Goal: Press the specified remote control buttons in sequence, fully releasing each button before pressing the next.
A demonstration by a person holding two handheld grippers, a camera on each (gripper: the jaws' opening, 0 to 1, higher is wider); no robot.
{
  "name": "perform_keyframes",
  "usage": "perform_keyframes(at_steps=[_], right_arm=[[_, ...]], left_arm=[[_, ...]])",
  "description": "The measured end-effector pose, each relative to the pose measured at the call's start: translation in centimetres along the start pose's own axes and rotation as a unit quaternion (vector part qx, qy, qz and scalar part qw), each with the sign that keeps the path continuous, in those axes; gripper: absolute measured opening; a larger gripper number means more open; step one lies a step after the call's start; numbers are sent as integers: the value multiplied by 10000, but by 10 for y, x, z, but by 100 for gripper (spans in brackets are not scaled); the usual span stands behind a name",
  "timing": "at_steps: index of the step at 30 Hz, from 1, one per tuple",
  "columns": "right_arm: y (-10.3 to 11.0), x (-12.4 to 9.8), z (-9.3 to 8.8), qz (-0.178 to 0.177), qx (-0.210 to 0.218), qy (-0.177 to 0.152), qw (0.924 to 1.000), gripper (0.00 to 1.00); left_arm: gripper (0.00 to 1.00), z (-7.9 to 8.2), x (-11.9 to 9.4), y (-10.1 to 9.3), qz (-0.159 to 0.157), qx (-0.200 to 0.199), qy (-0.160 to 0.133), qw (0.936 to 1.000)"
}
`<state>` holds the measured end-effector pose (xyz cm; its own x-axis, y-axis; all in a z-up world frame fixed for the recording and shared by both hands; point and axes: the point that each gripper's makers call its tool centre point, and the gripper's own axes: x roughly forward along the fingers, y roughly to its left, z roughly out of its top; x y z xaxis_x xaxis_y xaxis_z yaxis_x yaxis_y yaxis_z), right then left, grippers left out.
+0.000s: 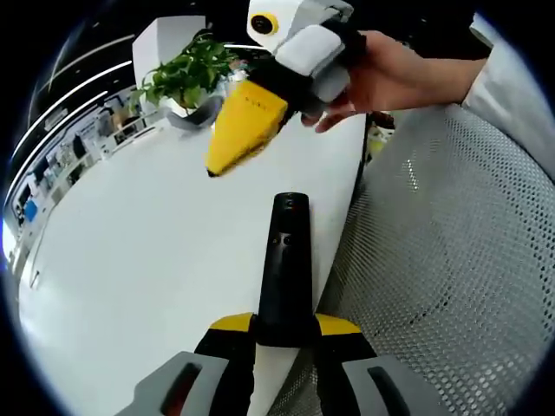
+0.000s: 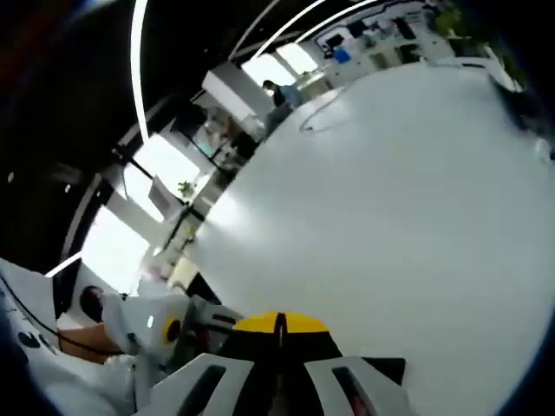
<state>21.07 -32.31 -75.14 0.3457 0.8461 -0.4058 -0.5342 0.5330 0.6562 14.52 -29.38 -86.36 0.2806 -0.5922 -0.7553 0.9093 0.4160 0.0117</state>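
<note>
Remote control (image 1: 284, 269), black, slim and upright in the left gripper view, stands pinched at its lower end between the jaws of the left hand-held gripper (image 1: 284, 334), at the edge of the white surface (image 1: 147, 260). Small buttons dot its face. Beyond it, a hand (image 1: 395, 74) holds the right hand-held gripper (image 1: 244, 130), yellow jaws pressed together above the surface. Farther back, a grey pot (image 1: 198, 114) holds a leafy green plant (image 1: 186, 71).
</note>
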Motion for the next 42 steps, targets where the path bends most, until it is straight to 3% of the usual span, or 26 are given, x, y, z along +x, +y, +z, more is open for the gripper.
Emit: perform_keyframes(at_steps=[4, 11, 19, 21, 27, 29, 32, 34, 42], right_arm=[[-1, -21, 16, -369, -571, -458, 9966, 0], [1, -44, 18, -742, -875, -676, 9911, 0], [-6, -72, 24, -1350, -1353, -1073, 9757, 3], [-7, -77, 25, -1391, -1366, -1236, 9730, 9], [-16, -84, 28, -1541, -1255, -1402, 9700, 15], [-18, -88, 32, -1649, -1364, -1551, 9644, 20], [-24, -91, 38, -1793, -1432, -1744, 9576, 36], [-24, -96, 46, -1935, -1611, -1999, 9469, 44], [-28, -97, 51, -2317, -2032, -2062, 9287, 75]], left_arm=[[25, 0, 0, 0, -3, 1, 7, 10000], [25, 0, 0, 1, -10, -4, 23, 10000], [25, 0, 0, 2, 1, -14, 99, 10000], [25, 1, 1, 2, 4, -11, 168, 9999], [24, 1, 1, 3, -61, 7, 245, 9997], [24, 1, 1, 4, -96, 12, 278, 9996], [24, 0, 0, 7, -160, 53, 364, 9992], [24, 1, 1, 9, -238, 32, 447, 9987], [24, 1, 1, 13, -369, 163, 573, 9975]])
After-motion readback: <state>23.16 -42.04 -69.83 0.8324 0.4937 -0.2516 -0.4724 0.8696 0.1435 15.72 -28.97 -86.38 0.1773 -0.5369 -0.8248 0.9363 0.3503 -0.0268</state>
